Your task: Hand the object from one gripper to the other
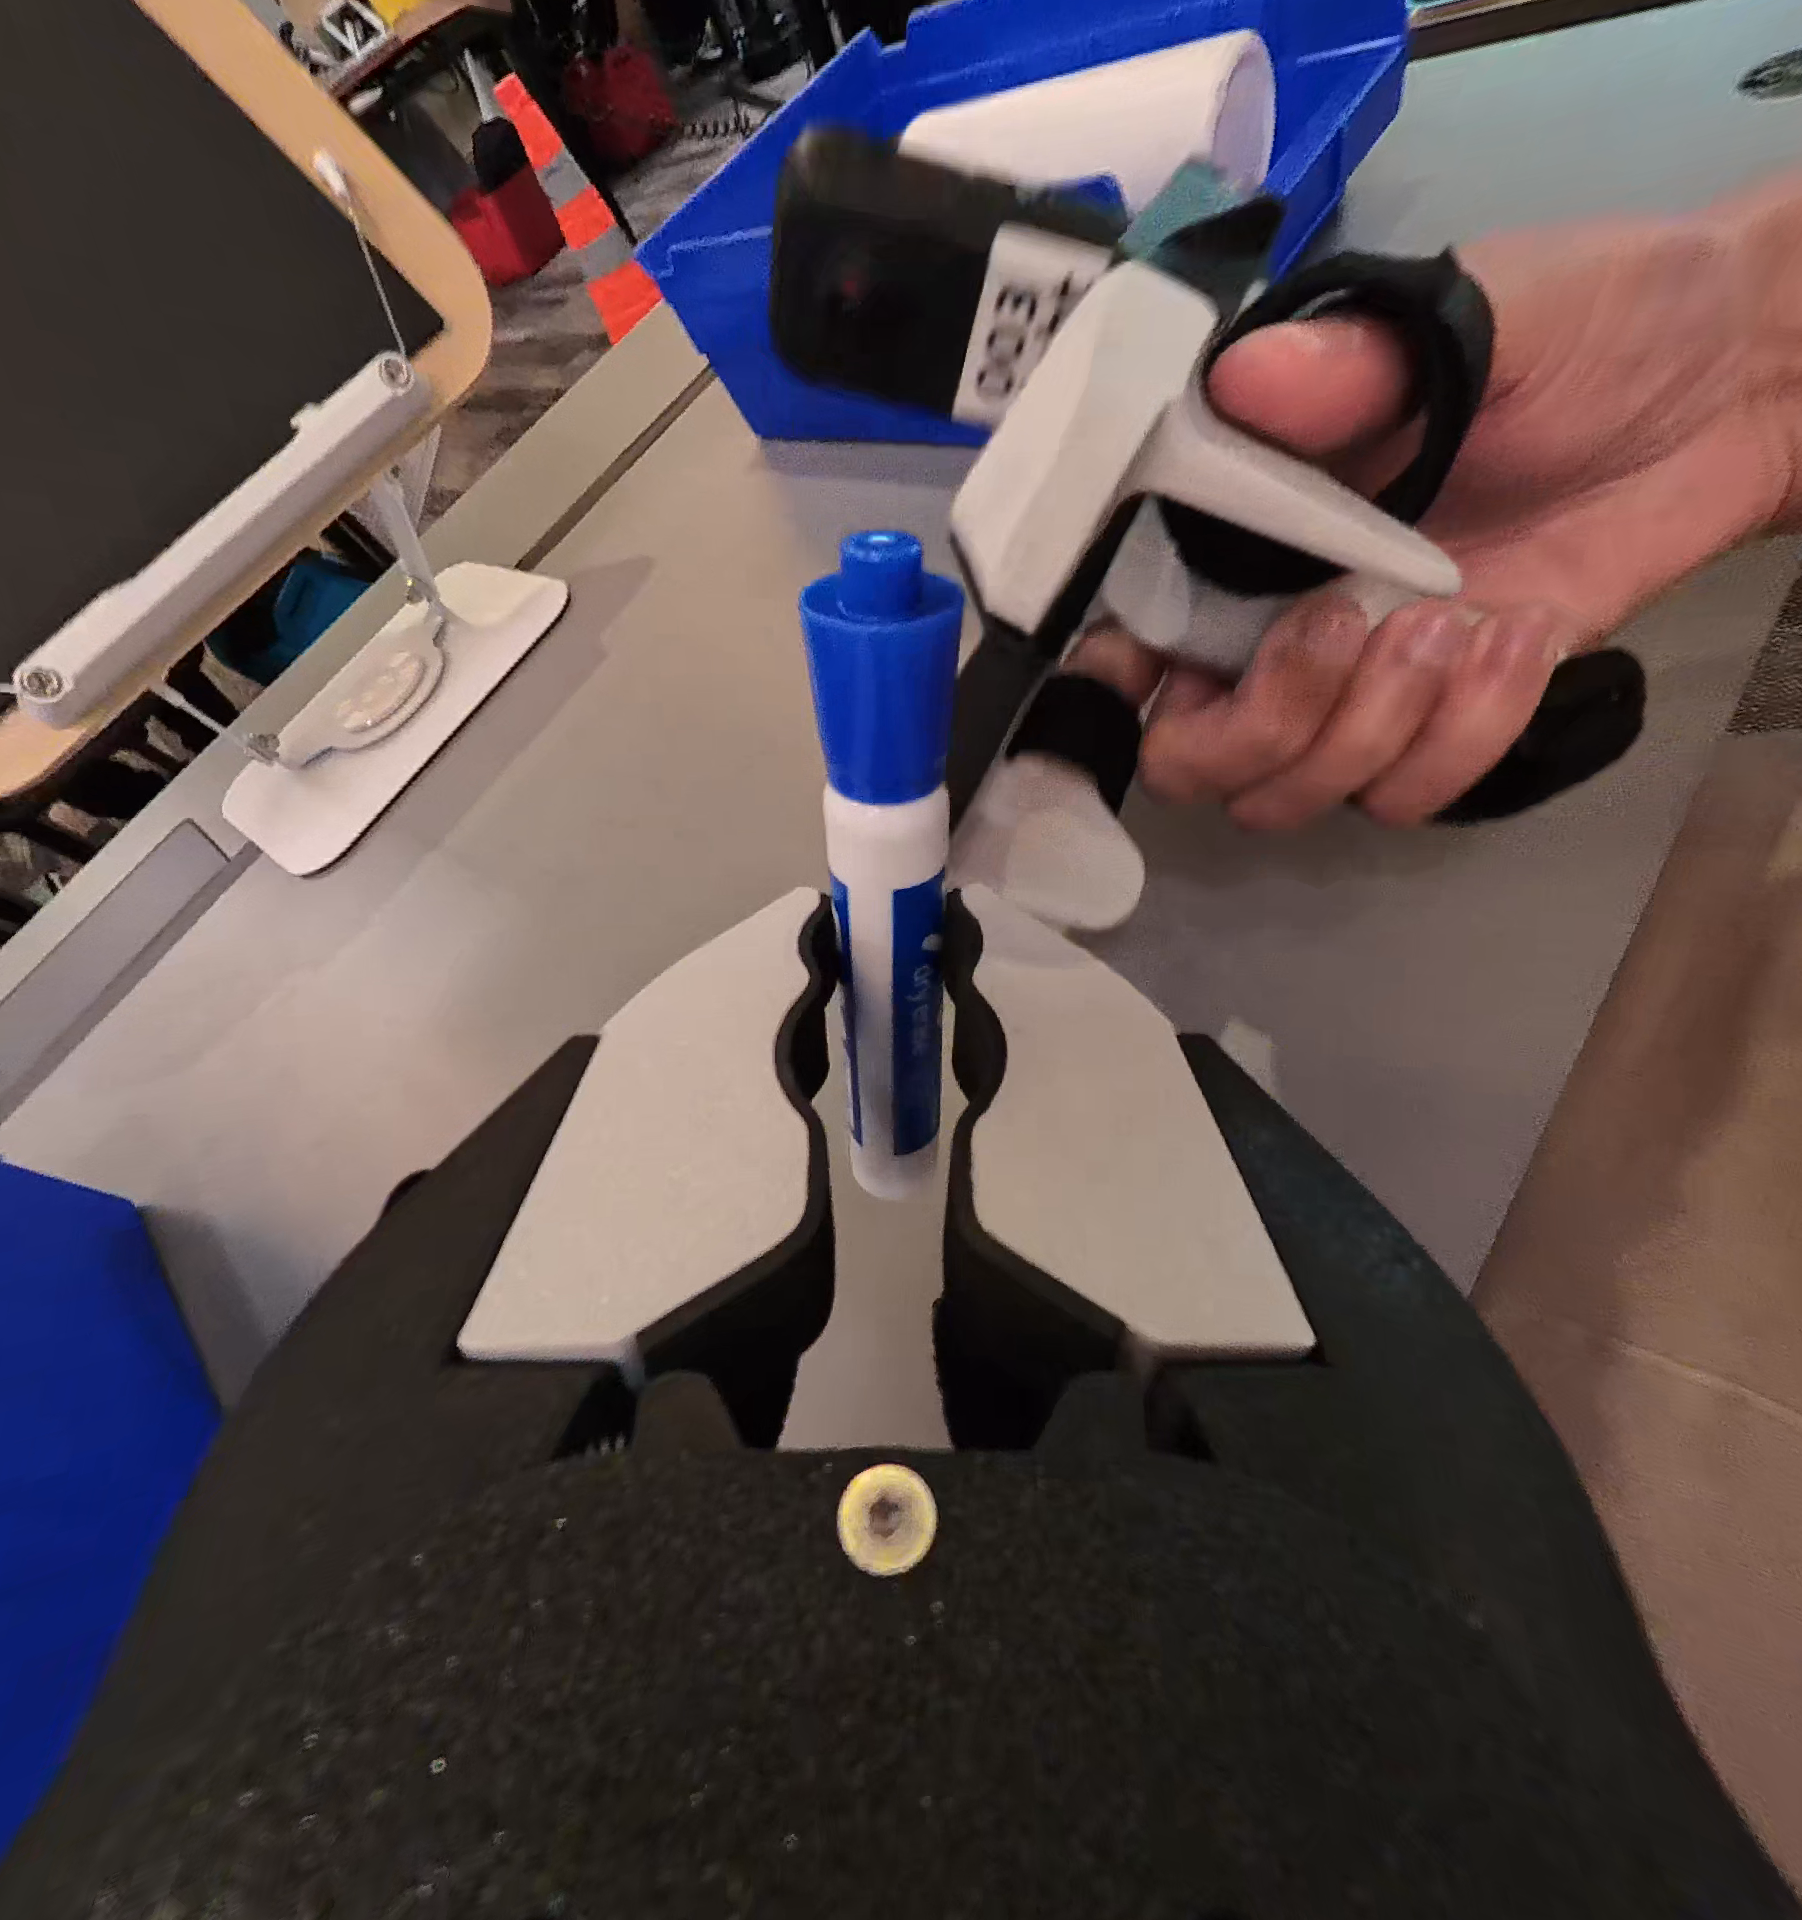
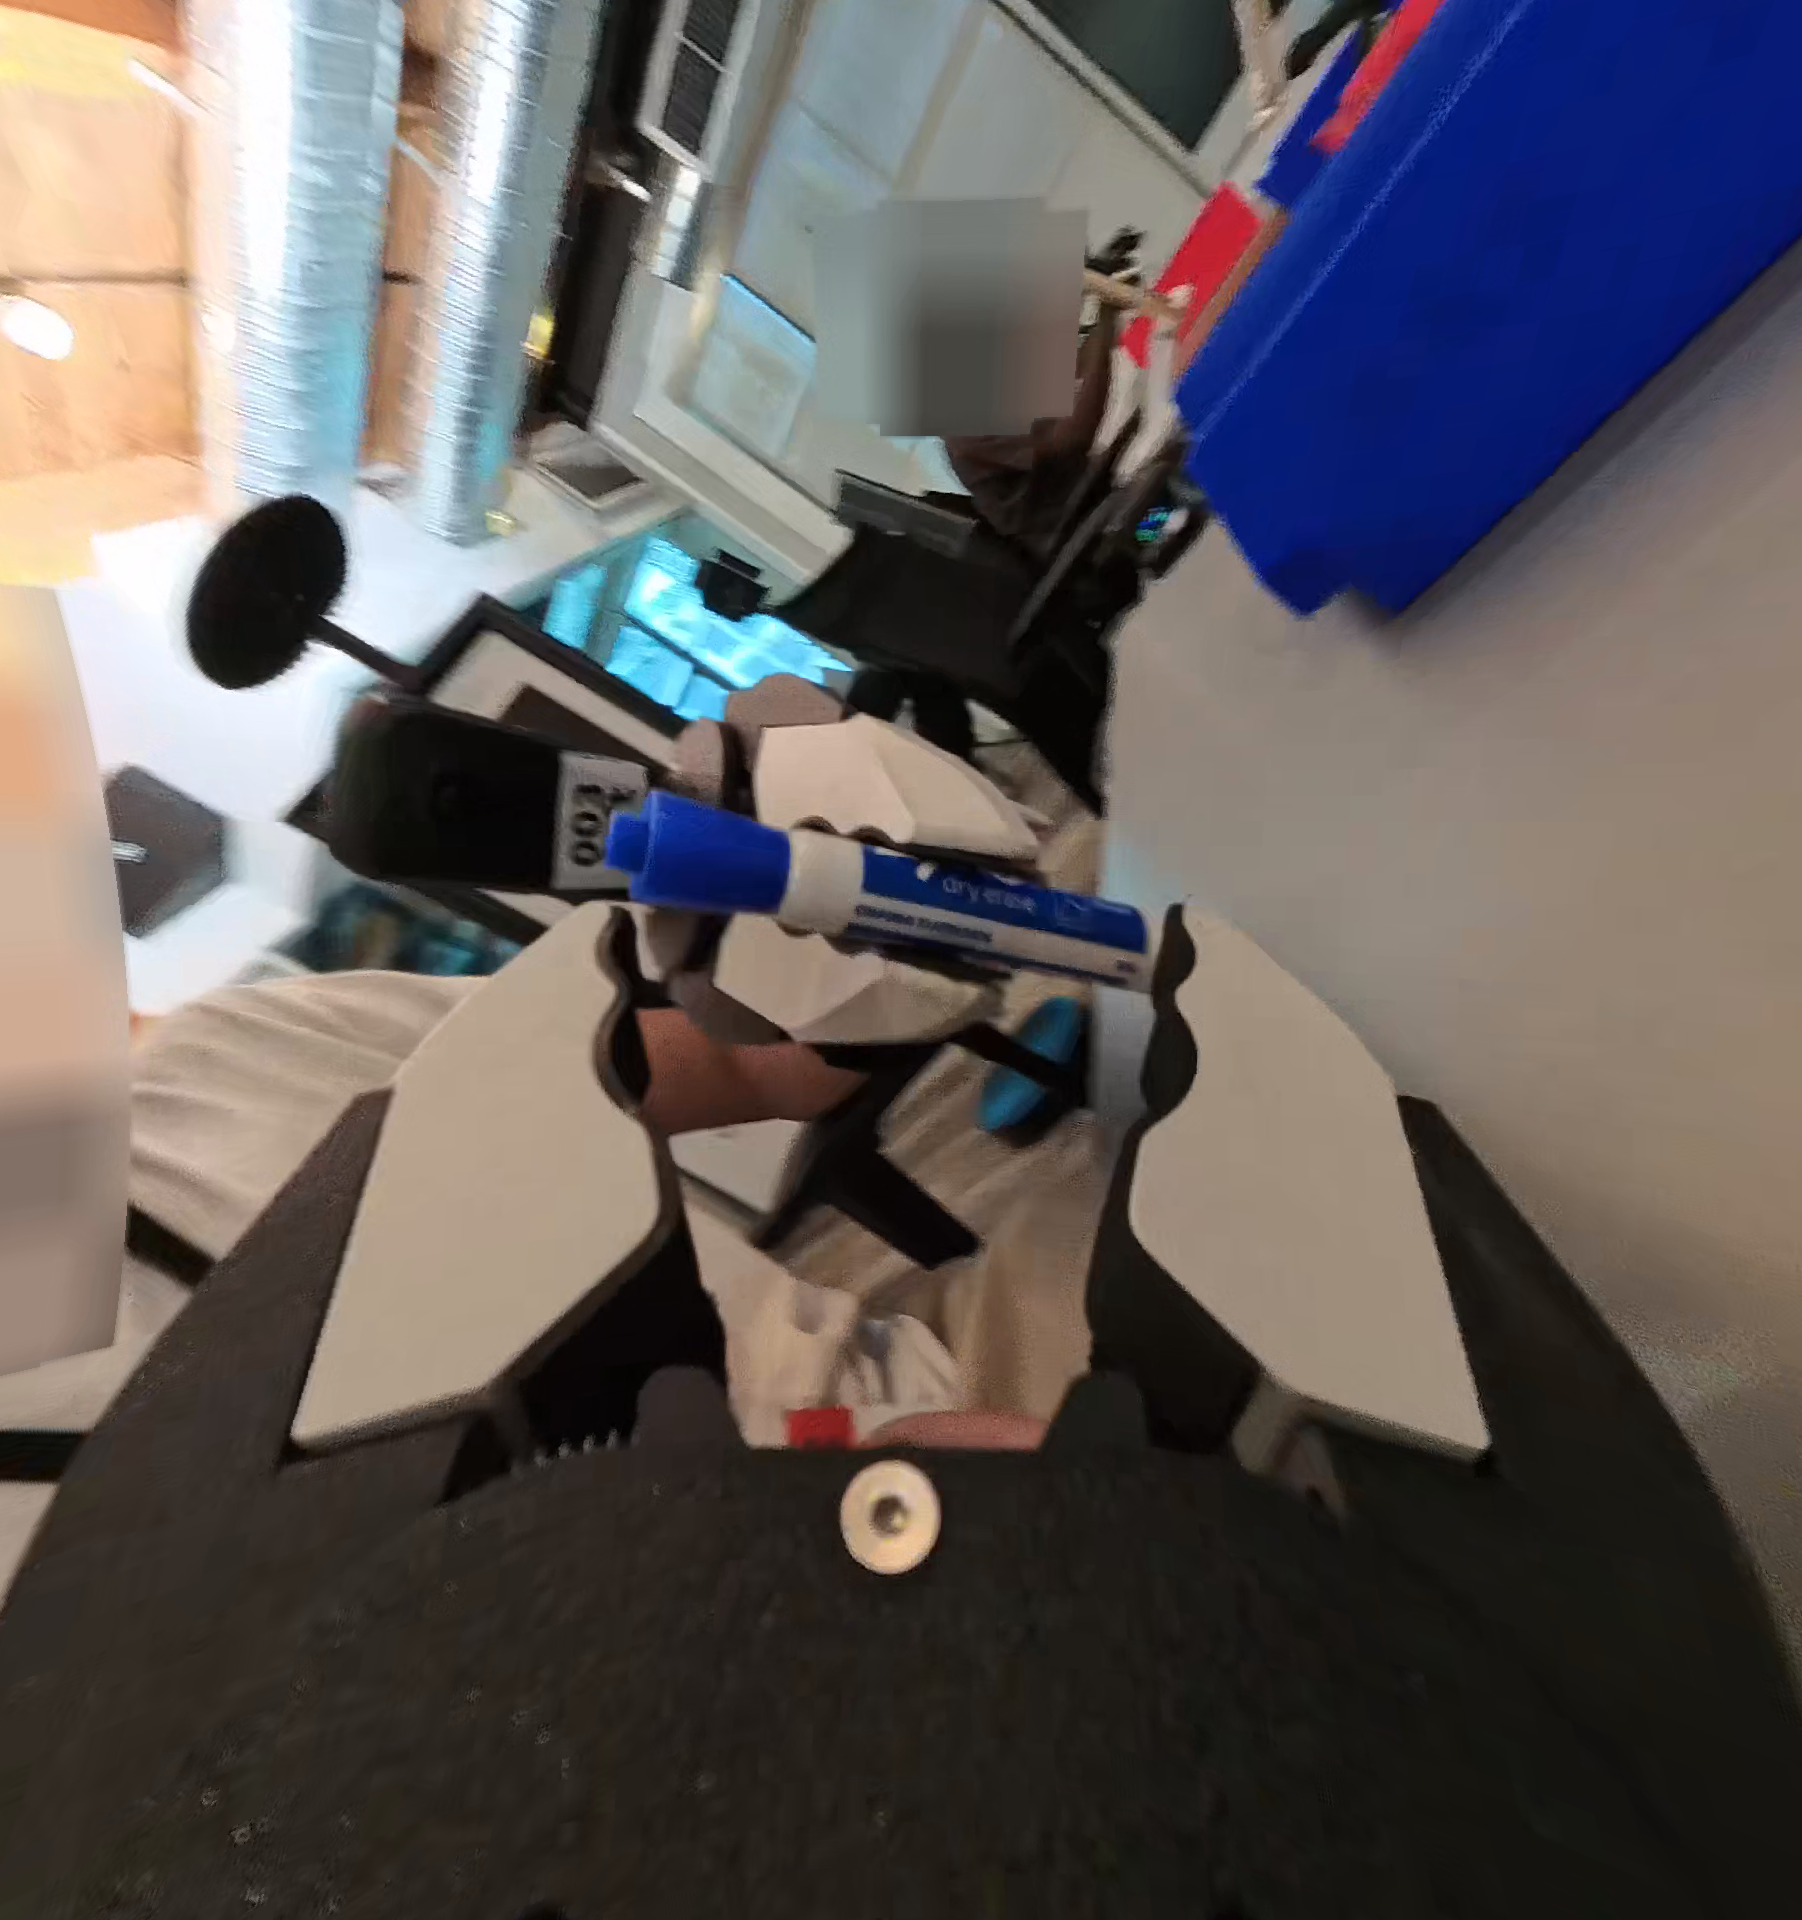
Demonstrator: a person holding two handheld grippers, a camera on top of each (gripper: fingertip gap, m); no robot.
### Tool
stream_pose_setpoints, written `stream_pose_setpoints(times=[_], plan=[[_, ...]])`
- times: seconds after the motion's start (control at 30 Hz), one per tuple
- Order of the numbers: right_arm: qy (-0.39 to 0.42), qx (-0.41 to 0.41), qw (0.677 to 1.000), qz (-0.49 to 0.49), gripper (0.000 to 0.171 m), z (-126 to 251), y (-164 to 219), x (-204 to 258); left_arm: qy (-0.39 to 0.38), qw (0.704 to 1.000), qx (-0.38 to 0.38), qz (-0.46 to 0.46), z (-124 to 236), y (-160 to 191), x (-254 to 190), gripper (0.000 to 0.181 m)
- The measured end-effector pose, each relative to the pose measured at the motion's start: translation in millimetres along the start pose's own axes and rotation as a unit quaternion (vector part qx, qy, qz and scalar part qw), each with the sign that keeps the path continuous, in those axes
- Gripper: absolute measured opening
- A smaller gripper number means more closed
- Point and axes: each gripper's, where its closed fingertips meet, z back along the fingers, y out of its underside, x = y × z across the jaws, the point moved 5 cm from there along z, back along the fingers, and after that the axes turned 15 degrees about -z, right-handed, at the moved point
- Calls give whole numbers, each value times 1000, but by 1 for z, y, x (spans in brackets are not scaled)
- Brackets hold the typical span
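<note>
A blue-capped marker (image 1: 884,883) stands clamped by its lower barrel in the left gripper (image 1: 889,935) above the grey worktop (image 1: 564,831), while the right gripper (image 2: 892,935), spread wide, closes in from the right. Light, rigid and slick-sided, the marker probably takes a firmer hold on the bare barrel just under the cap. A blue bin (image 1: 731,281) at the far edge holds what looks like a white roll (image 1: 1084,114).

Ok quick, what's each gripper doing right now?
Left gripper: closed on the blue marker.
Right gripper: open, holding nothing, jaws spread wide beside the marker.
</note>
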Motion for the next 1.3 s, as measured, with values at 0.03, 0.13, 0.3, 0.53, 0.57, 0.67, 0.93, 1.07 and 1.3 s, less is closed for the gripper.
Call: stream_pose_setpoints(times=[0.03,0.13,0.3,0.53,0.57,0.67,0.93,1.07,1.3], plan=[[33,-6,999,22,93,6,-3,-3,-4,1000,9,4,-1,4,2,19],[149,-39,981,117,85,17,-15,-7,-40,997,60,-27,-3,15,10,20],[309,-37,905,288,71,4,-14,5,-128,966,170,-146,-5,28,18,19],[328,-31,900,285,47,-10,-8,0,-183,910,236,-288,-11,28,10,19],[313,-27,910,271,33,-10,-7,-1,-179,907,241,-295,-13,28,8,19],[311,-8,920,240,19,-6,-4,-7,-158,913,248,-284,-18,30,1,19],[405,-11,865,297,19,24,-18,1,-114,946,255,-163,-5,38,-8,53],[460,-54,819,339,19,64,-38,35,-73,981,165,72,14,36,-22,42],[645,-159,624,412,19,175,-85,116,-92,963,214,136,16,64,-7,51]])
